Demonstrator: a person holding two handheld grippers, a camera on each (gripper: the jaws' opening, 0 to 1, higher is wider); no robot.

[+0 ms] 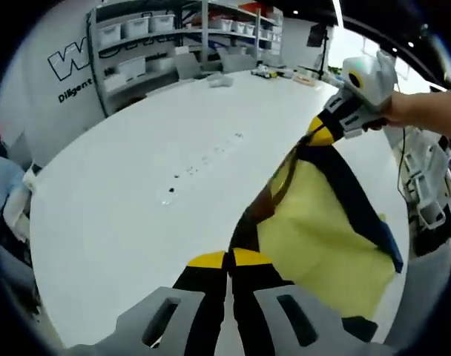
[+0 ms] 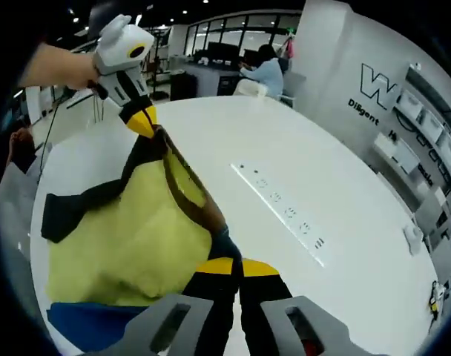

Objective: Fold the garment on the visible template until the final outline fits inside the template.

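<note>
A yellow garment (image 1: 322, 230) with dark sleeves and a brown collar hangs stretched between my two grippers above the white table (image 1: 122, 200). My left gripper (image 1: 227, 259) is shut on one end of its top edge. My right gripper (image 1: 326, 132), held by a hand, is shut on the other end. In the right gripper view the garment (image 2: 129, 230) spreads to the left, pinched by my right gripper (image 2: 233, 265) and by my left gripper (image 2: 145, 122) further off. A blue patch (image 2: 92, 322) shows under its lower edge; I cannot tell if it is the template.
A row of flush sockets (image 2: 281, 208) runs across the table's middle. Shelves with white bins (image 1: 173, 37) stand beyond the far edge. A person (image 2: 266, 70) sits at a desk at the back. The table's edge (image 1: 40, 245) curves close on the left.
</note>
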